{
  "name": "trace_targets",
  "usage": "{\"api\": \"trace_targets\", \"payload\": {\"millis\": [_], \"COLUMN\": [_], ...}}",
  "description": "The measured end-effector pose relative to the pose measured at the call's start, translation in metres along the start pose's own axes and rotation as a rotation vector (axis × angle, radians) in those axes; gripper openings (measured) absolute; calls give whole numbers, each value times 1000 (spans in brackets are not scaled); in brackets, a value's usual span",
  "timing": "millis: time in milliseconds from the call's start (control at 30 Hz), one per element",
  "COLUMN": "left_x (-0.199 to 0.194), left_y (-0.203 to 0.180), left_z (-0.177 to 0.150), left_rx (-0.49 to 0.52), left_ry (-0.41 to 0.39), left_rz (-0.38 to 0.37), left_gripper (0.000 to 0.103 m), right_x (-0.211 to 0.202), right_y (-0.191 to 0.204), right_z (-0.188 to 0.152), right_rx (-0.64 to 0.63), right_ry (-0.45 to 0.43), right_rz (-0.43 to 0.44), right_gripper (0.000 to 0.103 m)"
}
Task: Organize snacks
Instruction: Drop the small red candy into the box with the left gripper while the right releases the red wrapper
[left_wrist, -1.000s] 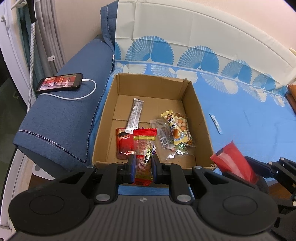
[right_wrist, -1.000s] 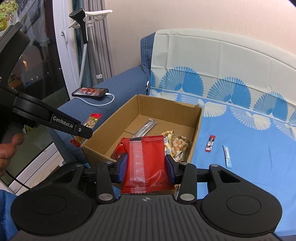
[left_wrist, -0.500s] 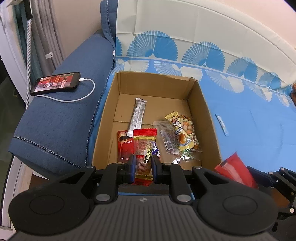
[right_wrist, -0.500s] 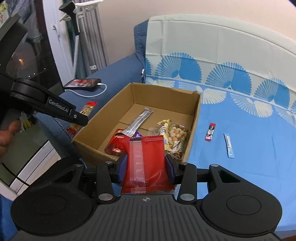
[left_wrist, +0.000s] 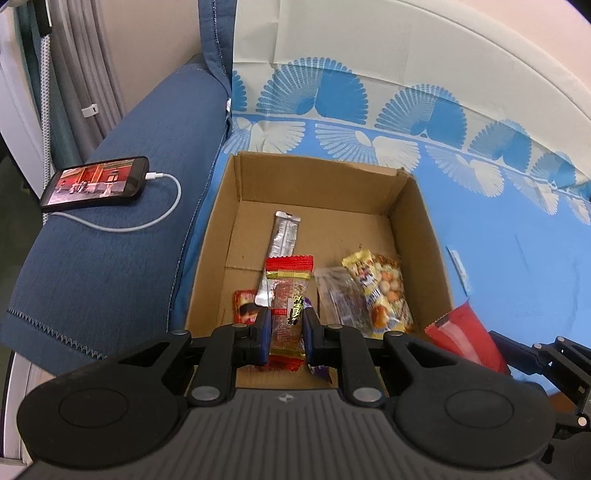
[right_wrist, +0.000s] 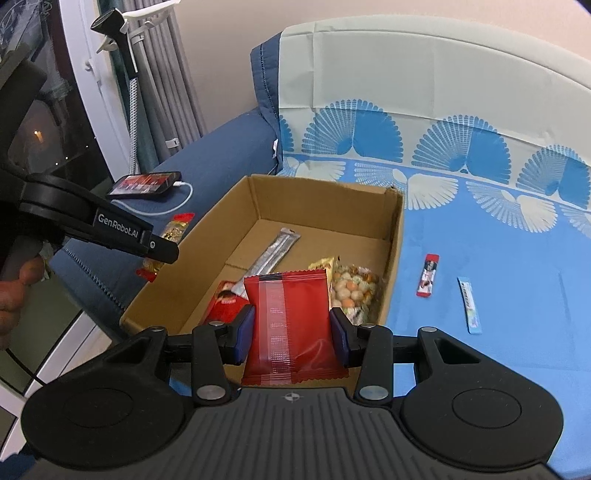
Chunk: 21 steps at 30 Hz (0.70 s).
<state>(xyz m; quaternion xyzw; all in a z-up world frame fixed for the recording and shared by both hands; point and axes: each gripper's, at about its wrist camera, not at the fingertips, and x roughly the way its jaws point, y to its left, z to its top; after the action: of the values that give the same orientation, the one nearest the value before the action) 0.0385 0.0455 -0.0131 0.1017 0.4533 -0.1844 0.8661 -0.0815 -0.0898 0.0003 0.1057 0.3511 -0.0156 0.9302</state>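
A: Start at the far left. What's on the armrest (left_wrist: 110, 258)?

B: A phone (left_wrist: 95, 183) with its screen lit, and a white cable (left_wrist: 147, 218) plugged into it, looping over the blue fabric.

A: And the left gripper (left_wrist: 286, 325)?

B: Its fingers (left_wrist: 260, 334) pinch a clear bar (left_wrist: 287, 295) with red ends, held upright over the near part of the box (left_wrist: 417, 236). From the right wrist view the same bar (right_wrist: 170, 236) hangs outside the box's left wall, so I can't tell whether it is over the box or just beside it.

A: What lies in the box?

B: On its floor, left to right: a small red packet (left_wrist: 244, 307) at the near left, a long silver stick (left_wrist: 282, 236) running toward the back, a clear wrapper (left_wrist: 338, 295), then a bag of mixed nuts (left_wrist: 380, 291) against the right wall.

A: The right gripper (right_wrist: 291, 336)?

B: Its fingers (right_wrist: 243, 334) clamp a flat red pouch (right_wrist: 291, 325) by its two sides, with a clear strip running down its middle. It is held at the box's near right corner, above the rim. The left view shows the pouch (left_wrist: 461, 339) just outside that corner.

A: Anything further right?

B: On the blue sofa cover (right_wrist: 480, 240), well apart from the box, a small red bar (right_wrist: 427, 275) and beside it a pale blue stick (right_wrist: 470, 304), not touching.
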Motion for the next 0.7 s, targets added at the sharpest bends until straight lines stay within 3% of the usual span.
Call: {"api": "trace_targets", "payload": {"millis": [600, 633, 667, 700], "left_x": [83, 88, 93, 97], "left_y": [2, 1, 1, 2], "left_z": [36, 37, 38, 38], "left_rx": [12, 22, 29, 26], "left_ry": [80, 85, 100, 119], "left_rz": [32, 39, 48, 55], "left_gripper": [20, 29, 54, 69], "right_x": [78, 82, 84, 87], "right_y": [-35, -36, -36, -36], "right_z": [28, 29, 30, 31], "right_rx": [79, 79, 76, 70], "right_ry": [60, 63, 70, 82], "right_rz": [15, 24, 30, 23], "right_gripper": [51, 54, 61, 73]}}
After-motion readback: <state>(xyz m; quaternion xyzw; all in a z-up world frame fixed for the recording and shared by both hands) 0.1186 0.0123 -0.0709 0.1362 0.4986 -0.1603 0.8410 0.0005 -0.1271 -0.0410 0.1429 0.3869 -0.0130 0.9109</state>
